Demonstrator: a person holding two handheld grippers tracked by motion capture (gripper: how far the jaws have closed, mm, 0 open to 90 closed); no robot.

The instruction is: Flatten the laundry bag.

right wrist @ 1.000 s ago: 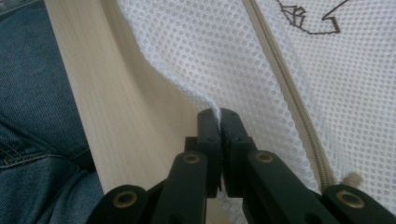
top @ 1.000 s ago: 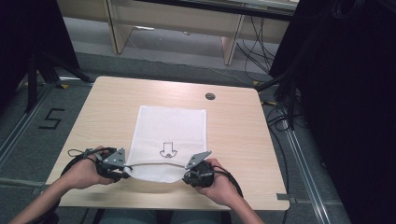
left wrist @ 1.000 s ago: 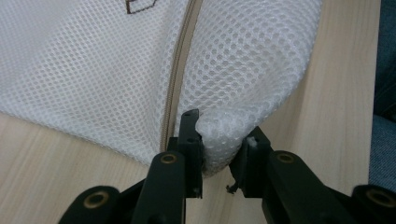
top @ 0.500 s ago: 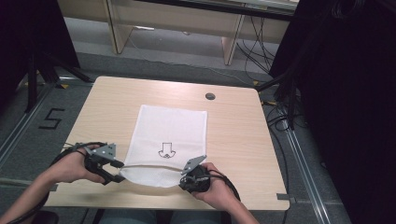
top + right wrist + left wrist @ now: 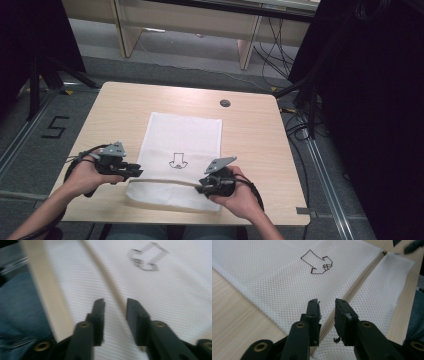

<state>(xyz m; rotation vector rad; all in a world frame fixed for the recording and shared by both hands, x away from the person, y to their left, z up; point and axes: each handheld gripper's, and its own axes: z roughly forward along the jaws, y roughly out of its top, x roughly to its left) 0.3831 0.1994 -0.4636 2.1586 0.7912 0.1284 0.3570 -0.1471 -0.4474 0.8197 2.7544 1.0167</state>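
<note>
A white mesh bag [image 5: 182, 140] lies flat on the wooden table [image 5: 250, 135], with a black arrow [image 5: 176, 161] drawn on it and a beige zipper [image 5: 165, 180] running across its near part. My left gripper [image 5: 137, 172] is at the zipper's left end. In the left gripper view it [image 5: 327, 305] is open, its jaws standing either side of the zipper [image 5: 362, 280] just above the mesh. My right gripper [image 5: 200, 189] is at the zipper's right end. It [image 5: 115, 305] is open too, low over the blurred zipper [image 5: 105, 272], and grips nothing.
A round dark cable hole [image 5: 225, 103] sits at the table's far right. The table's front edge [image 5: 42, 285] runs close beside the right gripper, with the person's blue trousers [image 5: 17, 302] beyond it. Cables and dark stands surround the table.
Both hands have shifted slightly at the ends of the zipper. The bag's part below the zipper now reaches closer to the table's front edge.
</note>
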